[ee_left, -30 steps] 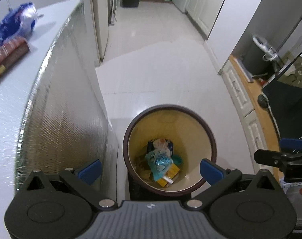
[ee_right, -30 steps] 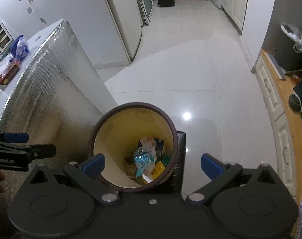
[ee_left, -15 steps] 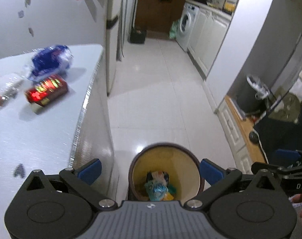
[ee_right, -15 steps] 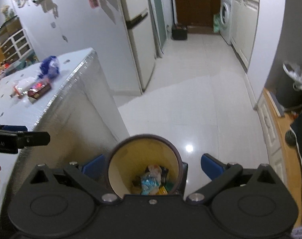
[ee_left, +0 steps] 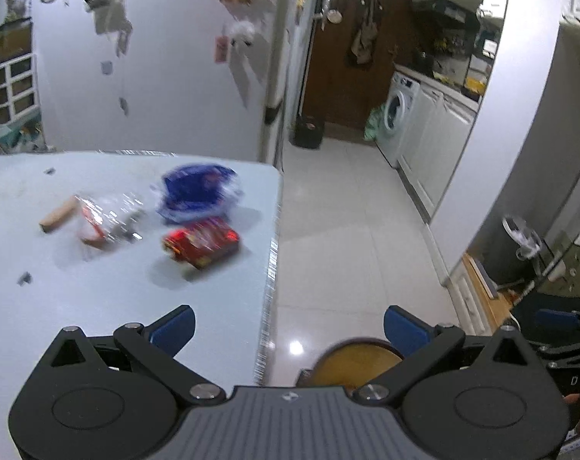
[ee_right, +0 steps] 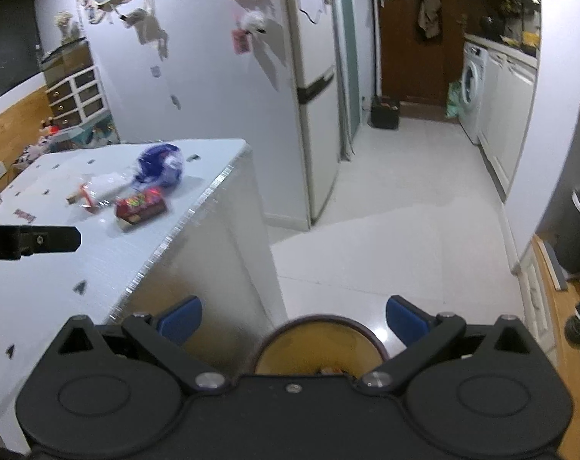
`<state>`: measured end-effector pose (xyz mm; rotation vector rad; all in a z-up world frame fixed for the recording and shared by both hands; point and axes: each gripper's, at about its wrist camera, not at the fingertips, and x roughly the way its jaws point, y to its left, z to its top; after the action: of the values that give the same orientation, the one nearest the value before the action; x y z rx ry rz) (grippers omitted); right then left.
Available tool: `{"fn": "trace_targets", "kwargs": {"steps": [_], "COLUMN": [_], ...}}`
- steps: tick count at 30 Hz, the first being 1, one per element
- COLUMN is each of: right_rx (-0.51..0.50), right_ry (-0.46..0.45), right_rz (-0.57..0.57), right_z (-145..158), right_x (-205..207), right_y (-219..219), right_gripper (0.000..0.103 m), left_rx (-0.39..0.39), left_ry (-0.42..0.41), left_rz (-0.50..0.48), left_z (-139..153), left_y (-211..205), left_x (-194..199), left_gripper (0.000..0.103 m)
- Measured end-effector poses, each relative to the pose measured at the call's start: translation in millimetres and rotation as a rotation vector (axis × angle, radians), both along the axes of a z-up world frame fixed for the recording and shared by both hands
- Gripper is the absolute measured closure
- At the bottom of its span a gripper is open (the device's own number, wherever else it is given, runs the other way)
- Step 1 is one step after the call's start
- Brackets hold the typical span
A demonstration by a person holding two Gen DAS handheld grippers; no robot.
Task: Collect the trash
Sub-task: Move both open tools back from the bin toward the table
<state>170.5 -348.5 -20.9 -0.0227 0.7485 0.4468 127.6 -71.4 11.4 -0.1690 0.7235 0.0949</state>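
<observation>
— Since the earlier frames we have tilted both cameras up: the trash bin (ee_left: 357,360), formerly central with its contents exposed, now sits at the lower edge of each view. What do we read on the tongs?

— We find the left gripper (ee_left: 288,327) with its blue pads wide apart and nothing between them. The right gripper (ee_right: 294,318) is likewise spread and unloaded.

— Where is the trash?

— We locate it on the white table (ee_left: 98,306): a red packet (ee_left: 202,243) nearest the edge, a blue bag (ee_left: 198,193) just behind it, a clear wrapper (ee_left: 108,220) to their left, and a brown stick-shaped piece (ee_left: 58,214) beyond. All appear motion-blurred.
</observation>
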Motion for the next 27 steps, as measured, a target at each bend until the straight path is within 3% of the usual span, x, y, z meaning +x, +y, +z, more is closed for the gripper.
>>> {"fn": "trace_targets", "kwargs": {"steps": [15,22,27], "right_rx": [0.038,0.063,0.014], "right_ry": [-0.098,-0.125,-0.113], "right_rz": [0.023,0.043,0.047], "right_z": [31.0,31.2,22.9], "right_x": [-5.7,-2.6,7.0], "right_y": [146.4,204.7,242.7], "right_gripper": [0.0,0.0,0.0], "left_rx": [0.015,0.008,-0.021], "left_ry": [-0.099,-0.122,-0.118], "left_rz": [0.028,0.016,0.007], "left_z": [33.8,30.0,25.3], "left_y": [139.9,193.9,224.1], "left_x": [-20.3,-8.7,13.3], "left_gripper": [0.0,0.0,0.0]}}
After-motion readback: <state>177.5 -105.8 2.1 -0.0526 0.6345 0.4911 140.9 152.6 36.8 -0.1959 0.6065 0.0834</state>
